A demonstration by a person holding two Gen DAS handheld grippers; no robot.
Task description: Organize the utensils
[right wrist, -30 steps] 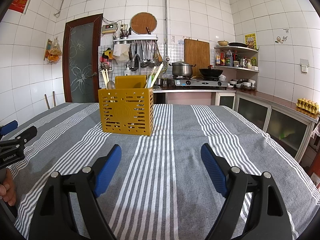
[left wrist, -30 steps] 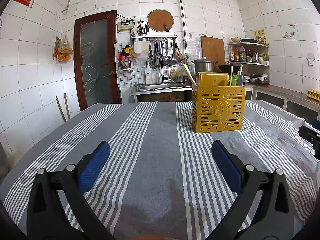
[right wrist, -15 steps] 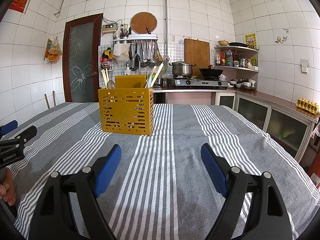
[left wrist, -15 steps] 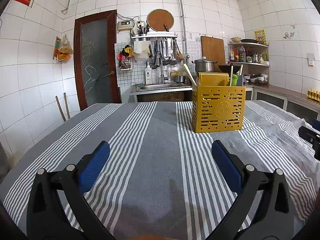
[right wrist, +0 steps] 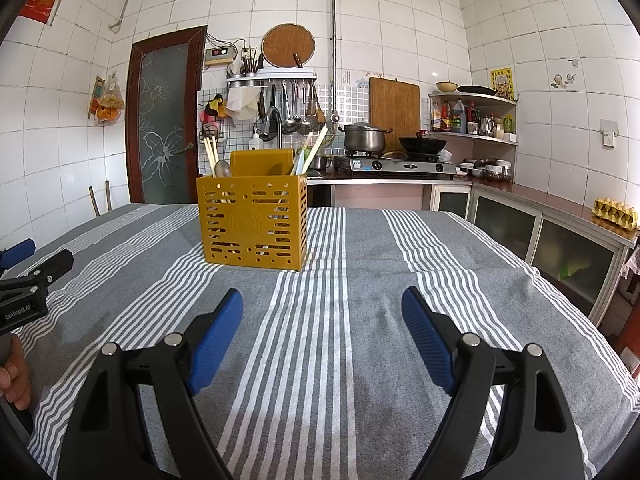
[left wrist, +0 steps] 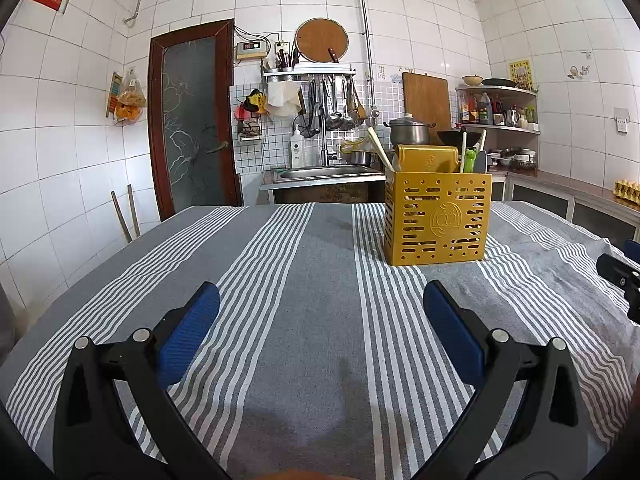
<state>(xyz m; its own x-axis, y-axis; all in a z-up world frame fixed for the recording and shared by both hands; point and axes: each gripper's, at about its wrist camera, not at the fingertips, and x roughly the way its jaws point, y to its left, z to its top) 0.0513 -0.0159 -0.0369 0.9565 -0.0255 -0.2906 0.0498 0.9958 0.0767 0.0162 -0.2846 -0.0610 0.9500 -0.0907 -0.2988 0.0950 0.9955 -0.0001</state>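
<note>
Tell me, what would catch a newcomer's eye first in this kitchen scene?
Probably the yellow utensil holder, standing upright on the grey striped tablecloth with chopsticks and a spoon poking out of its top. Next, the blue-padded left gripper and right gripper in the foreground, both open and empty above the cloth, on the near side of the holder.

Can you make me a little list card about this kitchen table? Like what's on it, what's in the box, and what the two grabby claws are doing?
Table cover: grey cloth with white stripes
On the table: one yellow plastic utensil box with slotted holes, standing upright
In the box: pale chopsticks, a metal spoon, a green-handled utensil
Loose utensils on the cloth: none visible
Left gripper: open, empty, above the cloth
Right gripper: open, empty, above the cloth
Touching the box: neither gripper
</note>
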